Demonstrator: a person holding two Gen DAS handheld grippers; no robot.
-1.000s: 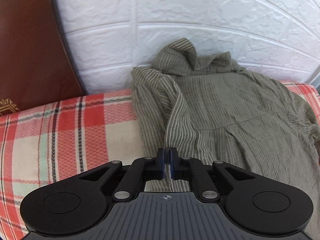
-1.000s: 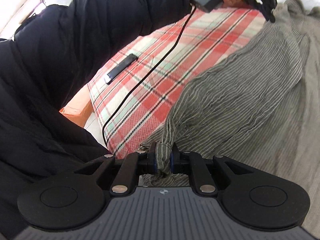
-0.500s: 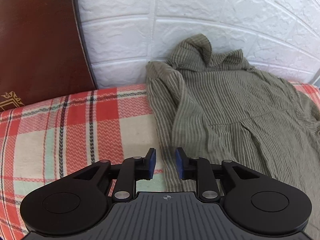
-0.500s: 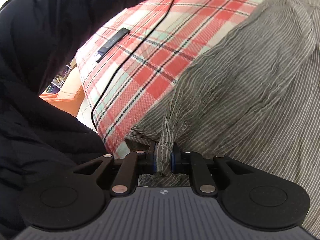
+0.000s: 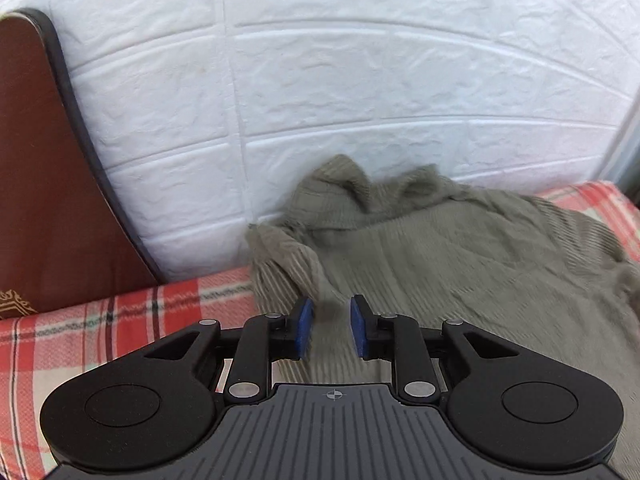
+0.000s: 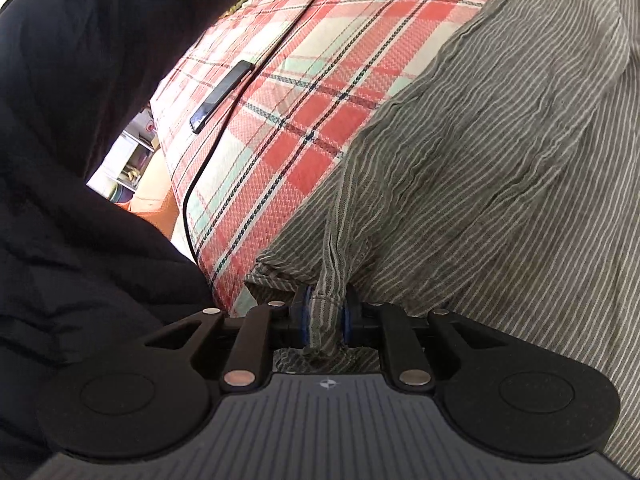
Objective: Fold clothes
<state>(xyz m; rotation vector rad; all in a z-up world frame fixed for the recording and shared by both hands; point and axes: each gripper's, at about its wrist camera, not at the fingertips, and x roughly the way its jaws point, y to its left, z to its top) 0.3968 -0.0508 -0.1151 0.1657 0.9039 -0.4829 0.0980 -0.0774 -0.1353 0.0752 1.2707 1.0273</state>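
Folding striped garment [image 6: 500,152] spread on plaid-covered bed [image 6: 304,92]: right gripper [image 6: 325,316] clamped on bunched hem, left gripper [image 5: 331,328] released, empty above shoulder; next, probably regrasp shoulder edge.

The garment [image 5: 460,264] lies on the bed [image 5: 100,328], its far end against the wall [image 5: 320,80]. A headboard [image 5: 44,200] stands left. A phone [image 6: 222,96] and cable [image 6: 208,160] lie left of the garment.
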